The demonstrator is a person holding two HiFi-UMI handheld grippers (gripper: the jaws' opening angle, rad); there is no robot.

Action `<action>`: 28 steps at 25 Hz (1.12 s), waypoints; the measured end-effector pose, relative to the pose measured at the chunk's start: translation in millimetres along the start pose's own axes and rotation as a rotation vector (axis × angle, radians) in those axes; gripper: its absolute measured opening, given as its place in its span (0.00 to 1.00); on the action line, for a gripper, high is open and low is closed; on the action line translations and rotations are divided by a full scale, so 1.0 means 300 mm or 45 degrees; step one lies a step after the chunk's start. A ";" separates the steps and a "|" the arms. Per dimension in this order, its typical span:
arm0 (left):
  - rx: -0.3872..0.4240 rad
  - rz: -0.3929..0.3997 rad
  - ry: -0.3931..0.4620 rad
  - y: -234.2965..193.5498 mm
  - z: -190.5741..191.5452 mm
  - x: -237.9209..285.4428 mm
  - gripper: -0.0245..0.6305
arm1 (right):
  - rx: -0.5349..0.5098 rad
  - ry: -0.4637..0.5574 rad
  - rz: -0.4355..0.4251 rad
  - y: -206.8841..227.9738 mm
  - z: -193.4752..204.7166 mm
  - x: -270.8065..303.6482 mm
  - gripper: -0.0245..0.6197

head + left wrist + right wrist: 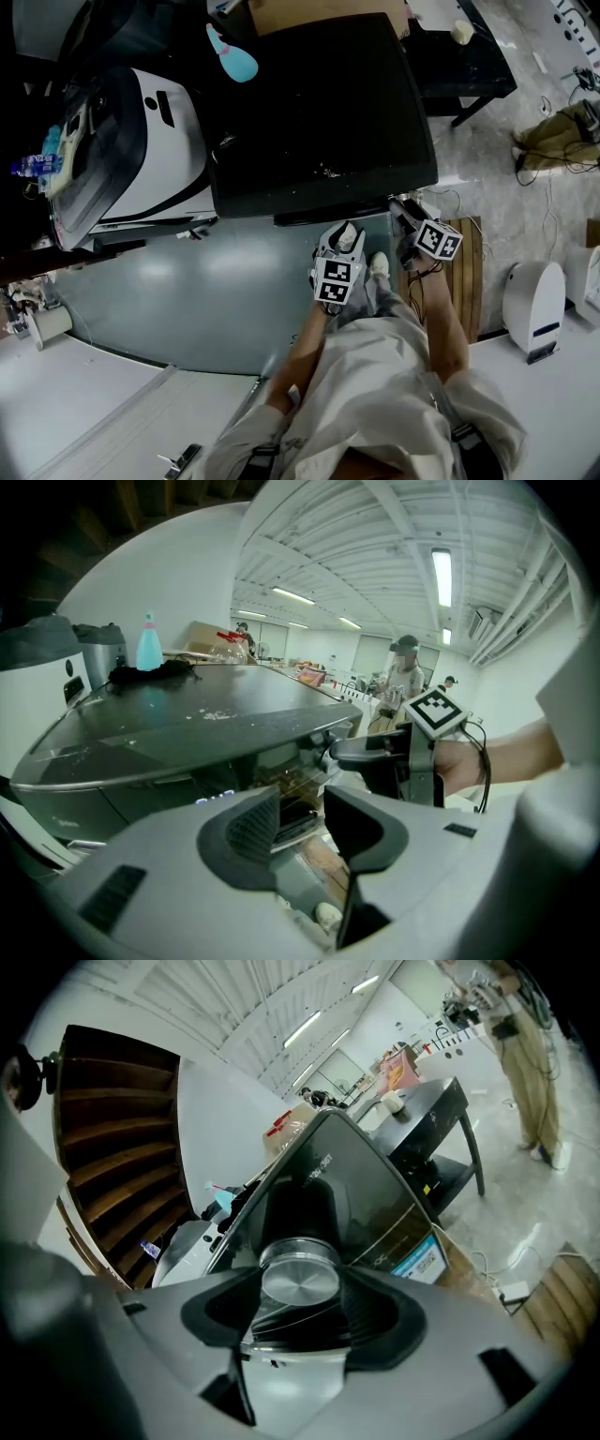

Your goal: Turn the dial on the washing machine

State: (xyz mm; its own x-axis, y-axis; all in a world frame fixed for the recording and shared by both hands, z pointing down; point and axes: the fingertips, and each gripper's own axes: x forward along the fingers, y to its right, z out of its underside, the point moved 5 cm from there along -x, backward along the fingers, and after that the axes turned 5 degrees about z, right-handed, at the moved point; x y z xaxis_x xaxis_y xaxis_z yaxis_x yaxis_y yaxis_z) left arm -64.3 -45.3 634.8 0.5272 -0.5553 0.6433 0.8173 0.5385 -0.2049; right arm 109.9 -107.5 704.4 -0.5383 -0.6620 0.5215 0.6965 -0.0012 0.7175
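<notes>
The washing machine (319,103) is a black unit with a glossy dark lid, seen from above. Its round silver dial (300,1277) sits on the front panel and fills the gap between my right gripper's (302,1305) jaws, whose dark pads press on its sides. In the head view the right gripper (401,208) is against the machine's front right edge and hides the dial. My left gripper (345,234) hovers just left of it, in front of the machine. In the left gripper view the left gripper (302,822) stands open with nothing between its pads, and the right gripper (375,757) shows at the panel.
A white appliance (150,141) stands left of the washing machine. A pale blue bottle (232,53) and a cardboard box (319,11) are at the lid's far edge. A black table (469,66), a wooden pallet (469,281) and a white device (534,300) are to the right.
</notes>
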 end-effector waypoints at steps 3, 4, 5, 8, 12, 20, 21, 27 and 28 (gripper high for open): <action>0.002 -0.002 0.003 0.000 -0.002 -0.002 0.27 | 0.033 -0.001 -0.010 0.001 -0.002 -0.002 0.45; -0.001 0.000 0.005 0.003 -0.005 -0.002 0.27 | 0.046 -0.002 -0.017 0.003 -0.002 -0.002 0.45; -0.003 0.001 0.006 0.005 -0.006 -0.002 0.27 | 0.060 -0.003 -0.025 0.004 -0.002 -0.002 0.45; -0.005 0.005 0.006 0.008 -0.005 0.000 0.27 | 0.099 -0.002 -0.048 0.007 -0.001 0.000 0.45; -0.002 0.005 0.004 0.012 -0.002 -0.001 0.27 | 0.087 0.004 -0.045 0.005 0.000 0.002 0.46; 0.005 0.003 0.008 0.024 -0.009 -0.002 0.27 | -0.008 -0.006 0.022 0.012 0.003 0.006 0.50; 0.006 0.003 0.008 0.025 -0.008 -0.002 0.27 | -0.020 -0.012 0.034 0.020 0.007 0.007 0.51; 0.010 0.003 0.010 0.028 -0.010 -0.006 0.27 | -0.128 -0.033 0.088 0.004 0.006 0.002 0.53; 0.011 0.003 0.010 0.029 -0.010 -0.007 0.27 | -0.156 -0.034 0.100 0.001 0.006 0.000 0.53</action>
State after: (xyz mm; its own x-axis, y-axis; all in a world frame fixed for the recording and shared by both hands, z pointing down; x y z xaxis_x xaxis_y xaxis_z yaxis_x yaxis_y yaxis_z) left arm -57.7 -41.4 629.6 0.5310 -0.5588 0.6370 0.8140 0.5453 -0.2001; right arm 109.3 -106.2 705.4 -0.4908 -0.6436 0.5873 0.7890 -0.0423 0.6130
